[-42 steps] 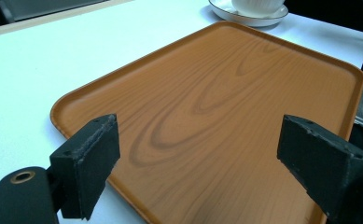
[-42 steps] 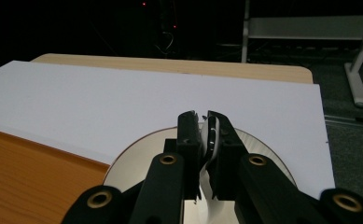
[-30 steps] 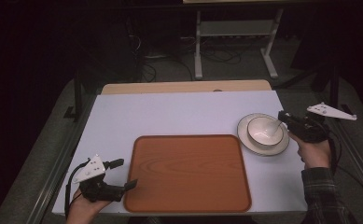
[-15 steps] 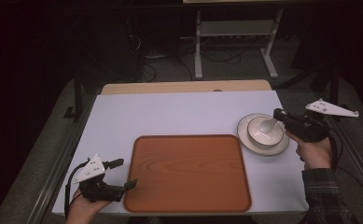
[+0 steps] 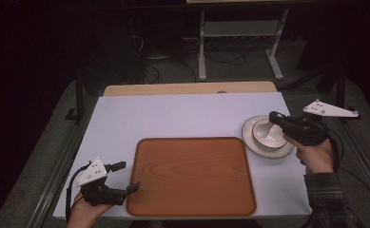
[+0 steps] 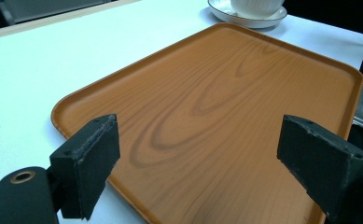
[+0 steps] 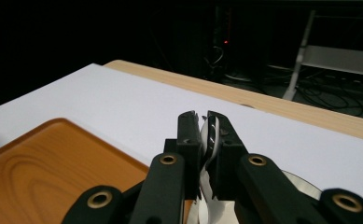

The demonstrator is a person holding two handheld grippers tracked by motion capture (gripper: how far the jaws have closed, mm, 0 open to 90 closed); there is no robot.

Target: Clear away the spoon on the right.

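Spoon: white, clamped between the right gripper's jaws. In the right gripper view the handle sits edge-on between the two black pads, which press it from both sides. In the high view the spoon's bowl end lies inside the cup, with the right gripper over the cup's right rim. Can't tell whether the spoon tip touches the cup bottom.

Cup: white, ribbed, stands upright on a white saucer with a dark rim line. Both sit at the right side of the table, just right of the tray's far right corner, apart from the tray.

Tray: brown wood-grain, rounded corners, raised lip, lies flat at centre near the table's near edge. Nothing on it.

Right hand holds its gripper roughly level, pointing left toward the cup; grey three-cornered plate sticks out on its far right side. Plaid sleeve at the bottom right.

Left gripper: jaws wide apart, nothing between them. It rests at the near left of the table, just beside the tray's near left corner, pointing right across the tray. In the left gripper view the tray spans the gap between the jaws, and the cup and saucer sit at the far end.

Table: white top, light wooden strip along the far edge. Dark floor, cables and a metal stand behind.
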